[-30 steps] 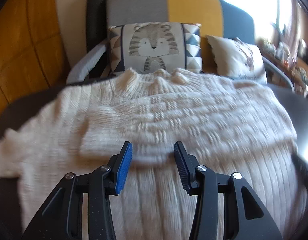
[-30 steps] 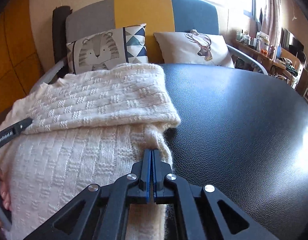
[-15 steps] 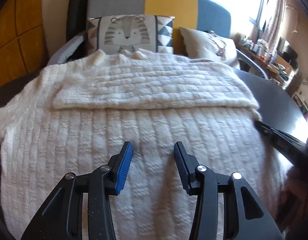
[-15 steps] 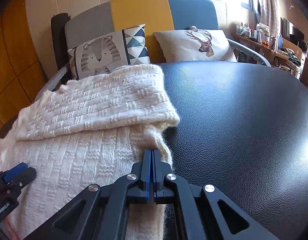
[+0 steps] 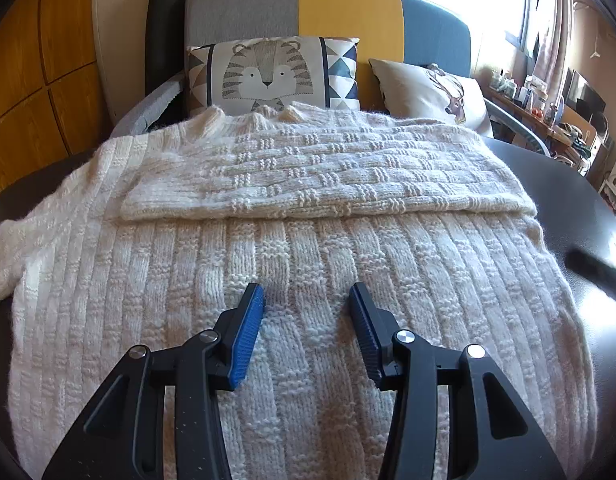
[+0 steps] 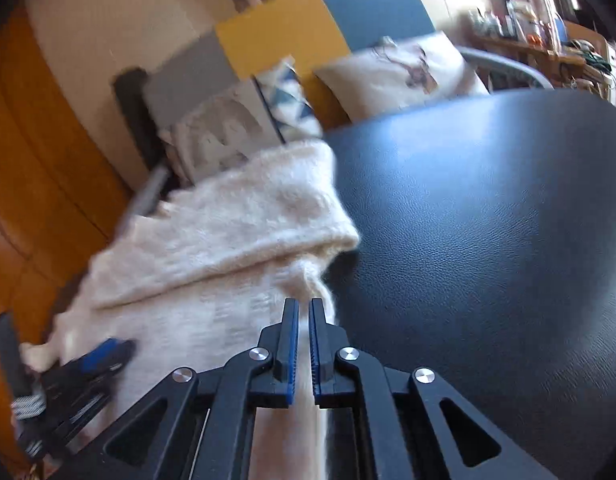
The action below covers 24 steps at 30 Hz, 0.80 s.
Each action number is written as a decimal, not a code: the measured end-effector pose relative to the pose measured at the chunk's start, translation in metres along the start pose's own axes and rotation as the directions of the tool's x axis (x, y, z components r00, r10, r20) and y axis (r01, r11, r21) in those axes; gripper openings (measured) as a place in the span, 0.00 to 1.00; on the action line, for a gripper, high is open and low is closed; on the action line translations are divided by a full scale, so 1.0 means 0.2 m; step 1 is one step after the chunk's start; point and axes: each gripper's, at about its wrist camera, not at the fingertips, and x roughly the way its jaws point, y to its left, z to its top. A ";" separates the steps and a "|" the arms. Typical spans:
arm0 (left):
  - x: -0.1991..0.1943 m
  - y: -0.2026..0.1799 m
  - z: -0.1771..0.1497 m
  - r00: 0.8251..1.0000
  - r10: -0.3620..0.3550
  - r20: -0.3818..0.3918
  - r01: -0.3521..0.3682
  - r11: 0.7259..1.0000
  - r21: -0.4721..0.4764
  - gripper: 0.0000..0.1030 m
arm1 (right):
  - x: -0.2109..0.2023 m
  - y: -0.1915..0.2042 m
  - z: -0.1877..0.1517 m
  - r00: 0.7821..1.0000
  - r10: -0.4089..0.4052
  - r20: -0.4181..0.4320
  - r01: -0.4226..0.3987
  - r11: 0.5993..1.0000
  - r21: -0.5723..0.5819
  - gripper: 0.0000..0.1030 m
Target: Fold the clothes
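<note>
my right gripper [image 6: 304, 304] jaws, clamped a second ago, are opening narrowly, the cream cable-knit sweater [image 5: 308, 248] edge between them. my left gripper [image 5: 306, 300] hovers half-wide, empty, above the sweater on the black leather table [image 6: 488, 240]; tiger-print cushion [image 5: 268, 74] beyond.

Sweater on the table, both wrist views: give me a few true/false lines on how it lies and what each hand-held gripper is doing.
1. The sweater lies on a black table. True.
2. The left hand-held gripper is clamped on the sweater. False: it is open above the knit.
3. A sleeve is folded across the sweater's body. True.
4. The right hand-held gripper is over bare table, nothing between its jaws. False: its jaws are opening with the sweater's edge between them.
5. A tiger cushion sits behind the sweater. True.
</note>
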 end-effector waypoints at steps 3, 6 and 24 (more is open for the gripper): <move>0.00 0.00 0.00 1.000 -0.005 0.000 0.005 1.000 -0.004 0.47 | -0.04 0.10 -0.11 0.999 0.016 -0.033 -0.020 0.992 -0.125 0.04; 0.00 0.01 0.00 1.000 -0.012 0.000 0.012 1.000 -0.009 0.47 | 0.00 0.15 -0.16 0.996 -0.045 -0.077 0.028 0.978 -0.207 0.04; 0.00 0.01 0.00 1.000 -0.020 0.002 0.020 1.000 -0.013 0.47 | -0.21 0.04 -0.27 0.992 0.071 -0.106 -0.080 0.993 -0.083 0.17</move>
